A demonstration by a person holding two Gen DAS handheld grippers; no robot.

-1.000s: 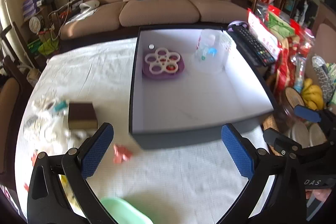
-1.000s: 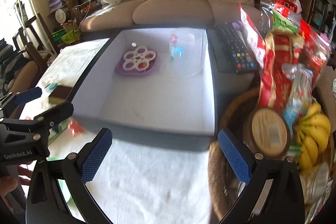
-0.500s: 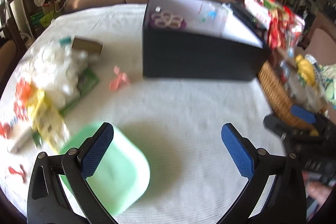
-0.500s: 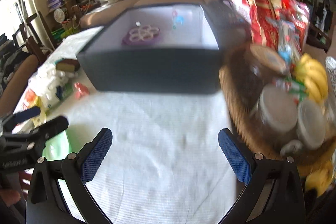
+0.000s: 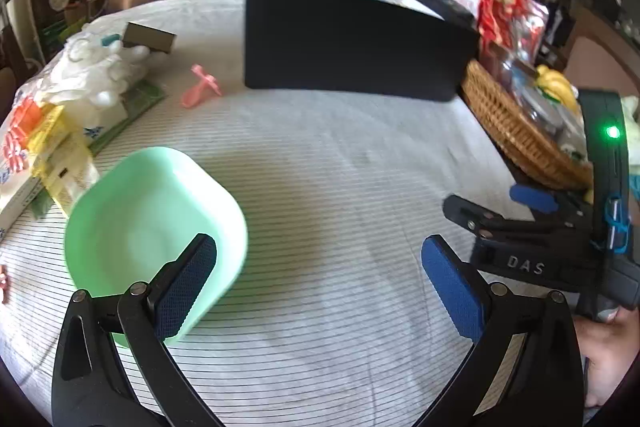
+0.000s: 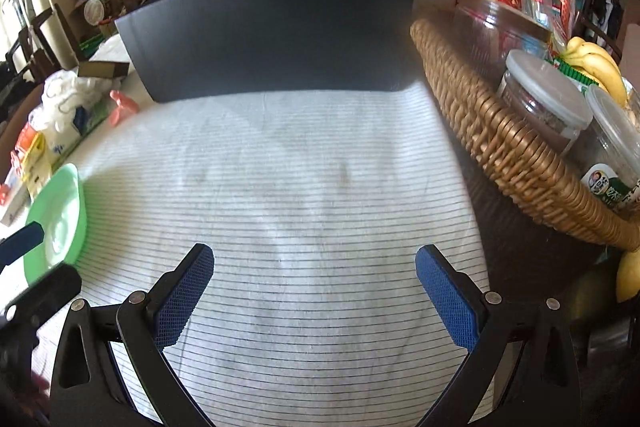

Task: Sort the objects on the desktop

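A black box with a white inside stands at the far side of the striped tablecloth; it also shows in the right wrist view. A mint green bowl sits near my left gripper, whose left finger is over the bowl's near rim. The left gripper is open and empty. My right gripper is open and empty, low over bare cloth; the bowl lies at its left. A pink object and a brown box lie left of the black box.
A heap of white bags and coloured packets lines the left edge. A wicker basket with jars, bananas and snack bags stands at the right. A sofa is behind the table.
Both grippers have pulled back from the black box and dropped low over the cloth. The green bowl has come close to the left gripper.
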